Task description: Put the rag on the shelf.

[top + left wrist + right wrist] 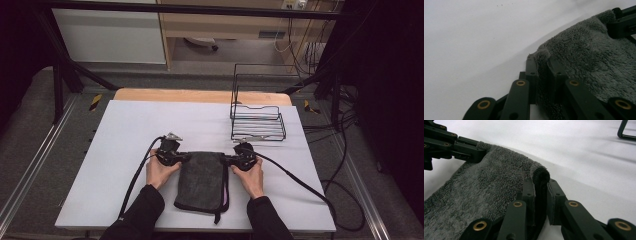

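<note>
A dark grey folded towel point(202, 180) lies on the white table point(135, 125) near the front middle, with a pink edge showing along its right side. My left gripper point(179, 158) is shut on the towel's far left corner point(541, 53). My right gripper point(229, 160) is shut on the far right corner point(541, 174). Both pinch the fluffy cloth between their black jaws, low over the table. In the left gripper view the other gripper point(624, 21) holds the opposite corner; the right gripper view shows the same across the towel point(474, 192).
A black wire basket point(257, 117) stands on the table behind the right gripper, its foot in the right gripper view point(626, 131). Cables trail from both grippers toward the table's front and right edge. White tabletop spreads to the left and behind the towel.
</note>
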The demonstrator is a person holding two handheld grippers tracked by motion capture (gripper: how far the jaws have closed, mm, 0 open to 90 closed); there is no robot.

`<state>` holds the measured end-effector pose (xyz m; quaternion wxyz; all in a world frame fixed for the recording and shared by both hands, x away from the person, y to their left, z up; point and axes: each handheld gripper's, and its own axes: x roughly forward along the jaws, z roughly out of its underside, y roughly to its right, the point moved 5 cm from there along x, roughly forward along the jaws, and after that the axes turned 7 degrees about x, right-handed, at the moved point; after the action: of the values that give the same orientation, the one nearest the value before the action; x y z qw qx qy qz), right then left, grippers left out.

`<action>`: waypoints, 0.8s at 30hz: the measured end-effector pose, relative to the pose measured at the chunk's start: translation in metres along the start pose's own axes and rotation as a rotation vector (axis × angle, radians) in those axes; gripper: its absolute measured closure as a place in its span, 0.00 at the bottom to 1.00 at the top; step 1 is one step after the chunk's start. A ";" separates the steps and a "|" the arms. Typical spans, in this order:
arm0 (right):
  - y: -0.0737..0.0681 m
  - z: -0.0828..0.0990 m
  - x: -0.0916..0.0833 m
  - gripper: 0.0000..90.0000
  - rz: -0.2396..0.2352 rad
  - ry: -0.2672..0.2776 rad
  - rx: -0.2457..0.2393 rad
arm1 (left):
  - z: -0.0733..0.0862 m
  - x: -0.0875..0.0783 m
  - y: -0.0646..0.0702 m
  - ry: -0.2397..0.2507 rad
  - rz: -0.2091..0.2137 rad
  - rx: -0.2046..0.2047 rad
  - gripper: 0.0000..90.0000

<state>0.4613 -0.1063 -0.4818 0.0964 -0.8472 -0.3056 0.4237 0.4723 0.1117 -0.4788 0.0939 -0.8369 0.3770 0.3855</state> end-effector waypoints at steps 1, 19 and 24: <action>-0.001 0.000 -0.001 0.89 -0.002 0.004 -0.001 | 0.000 -0.001 0.000 0.003 0.003 0.002 0.89; -0.019 -0.006 -0.031 0.89 -0.059 0.119 -0.062 | -0.006 -0.038 0.011 0.139 0.021 0.017 0.90; -0.025 -0.005 -0.039 0.89 -0.081 0.145 -0.077 | -0.006 -0.048 0.016 0.165 -0.003 0.045 0.90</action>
<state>0.4365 -0.1091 -0.4425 0.1025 -0.8658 -0.3477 0.3450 0.4442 0.1245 -0.4382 0.0820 -0.8641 0.3907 0.3066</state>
